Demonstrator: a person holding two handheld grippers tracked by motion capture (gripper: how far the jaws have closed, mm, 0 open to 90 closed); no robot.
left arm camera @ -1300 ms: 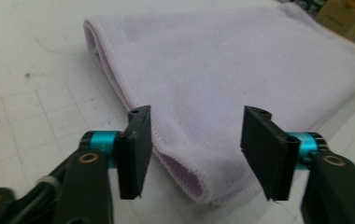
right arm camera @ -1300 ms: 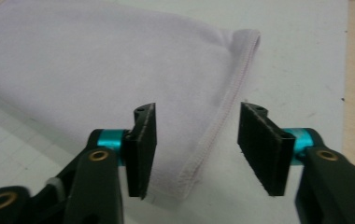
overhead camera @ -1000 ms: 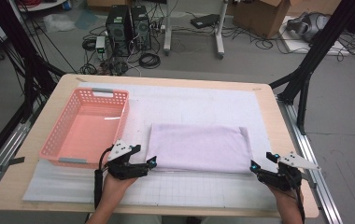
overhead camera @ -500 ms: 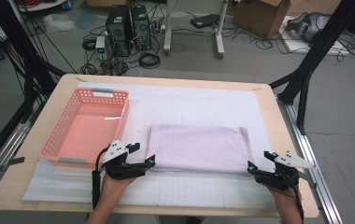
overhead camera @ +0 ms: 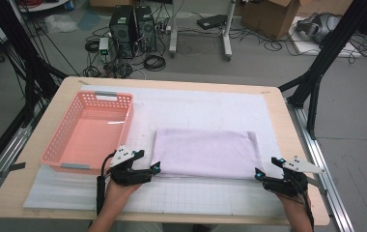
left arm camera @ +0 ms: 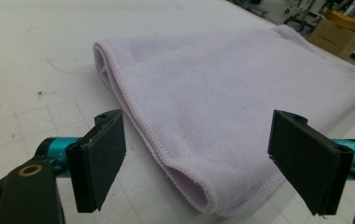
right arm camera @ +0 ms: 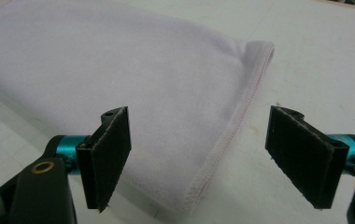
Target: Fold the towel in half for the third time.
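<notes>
White gridded matting covers the desk (overhead camera: 288,125), and on it, right of centre, lies my folded towel (overhead camera: 205,153), lilac, flat, its long fold edge toward me. My left gripper (overhead camera: 153,169) sits at the towel's near left corner and my right gripper (overhead camera: 258,174) at the near right corner, both low to the mat. Both sets of jaws are spread wide and grasp nothing.

In the left gripper view the corner (left arm camera: 213,198) lies between my jaws, nearer the right one, and I can see the stacked layers curling at the fold. In the right gripper view the stitched hem (right arm camera: 241,116) runs up between my jaws, with the corner low between them.

I judge the step in hand to be pinching both near corners. To do it well I should slide each lower jaw along the mat under every layer, not just the top one, then clench on the hem itself, both sides alike, so the towel lifts level and the fold holds. Biting too shallow risks the fleece slipping out.

Left of the towel, just apart from it, stands a pink basket (overhead camera: 61,140), empty.
</notes>
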